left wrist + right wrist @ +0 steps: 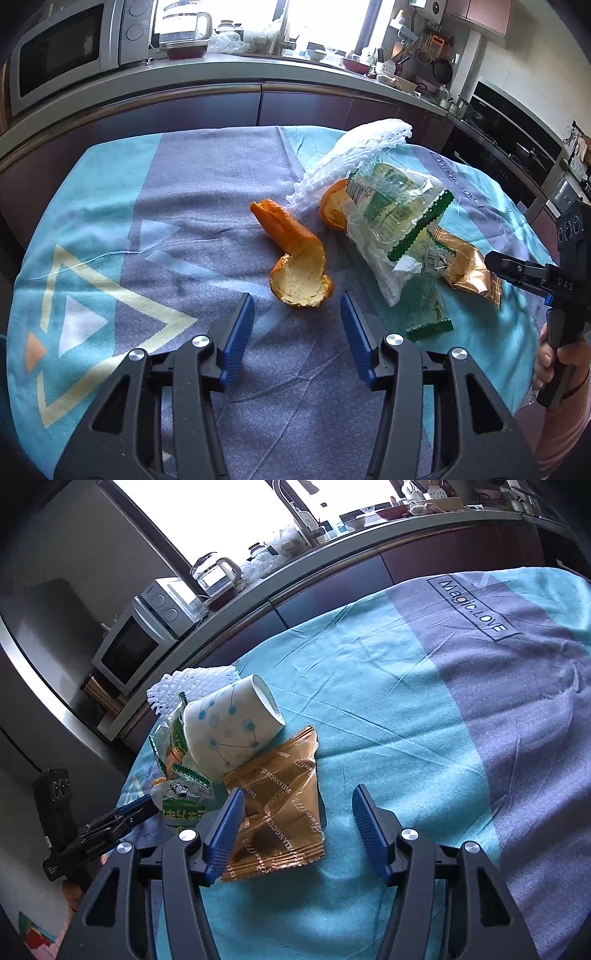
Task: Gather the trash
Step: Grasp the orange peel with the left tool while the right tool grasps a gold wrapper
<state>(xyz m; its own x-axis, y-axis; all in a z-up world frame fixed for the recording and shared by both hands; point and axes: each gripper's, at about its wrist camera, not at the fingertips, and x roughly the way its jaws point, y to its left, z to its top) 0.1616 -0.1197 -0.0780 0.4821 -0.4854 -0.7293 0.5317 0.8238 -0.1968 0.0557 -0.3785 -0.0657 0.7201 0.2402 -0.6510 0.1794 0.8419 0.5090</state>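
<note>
Orange peel (295,254) only before gaping left tongs (297,325); spotted cup (231,725) only before gaping right tongs (295,823)

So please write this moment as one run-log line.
left gripper: open, before orange peel | right gripper: open, over gold wrapper | paper cup: on its side | nothing held

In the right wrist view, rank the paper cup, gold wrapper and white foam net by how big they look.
1. Gold wrapper, though it lies nearest the camera.
2. Paper cup, nearly as large.
3. White foam net, mostly hidden behind the cup.
</note>
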